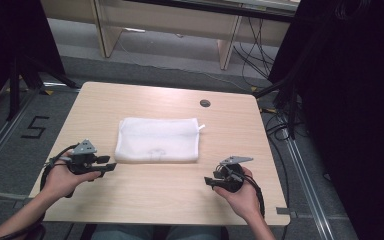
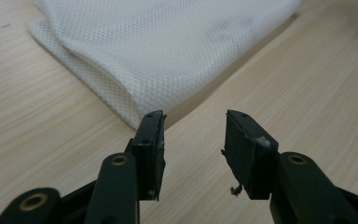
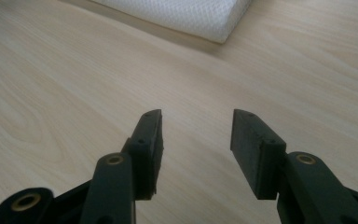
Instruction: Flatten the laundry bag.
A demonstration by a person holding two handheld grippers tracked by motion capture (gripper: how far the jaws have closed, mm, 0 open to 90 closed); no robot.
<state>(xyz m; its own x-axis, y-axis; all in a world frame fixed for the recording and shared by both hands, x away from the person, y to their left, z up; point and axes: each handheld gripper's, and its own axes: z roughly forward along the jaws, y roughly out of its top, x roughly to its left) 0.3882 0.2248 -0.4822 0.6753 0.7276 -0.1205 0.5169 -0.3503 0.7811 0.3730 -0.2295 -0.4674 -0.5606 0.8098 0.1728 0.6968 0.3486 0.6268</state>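
Folded white towel (image 1: pixel 158 140) lies between both grippers: left gripper (image 1: pixel 111 166) just beside it, right gripper (image 1: pixel 209 182) near, fingers released, holding nothing

A folded white towel (image 1: pixel 158 140) is lying at the middle of the table (image 1: pixel 180 190) and is the one obstacle on it, with bare wood running all around it. The left gripper (image 1: pixel 111 166), jaws parted, is sitting just beside the towel's near left corner, which is lying at eleven o'clock in its own view. Open tabletop is stretching between the right gripper (image 1: pixel 209 182), jaws parted too, and the towel's corner at one o'clock.
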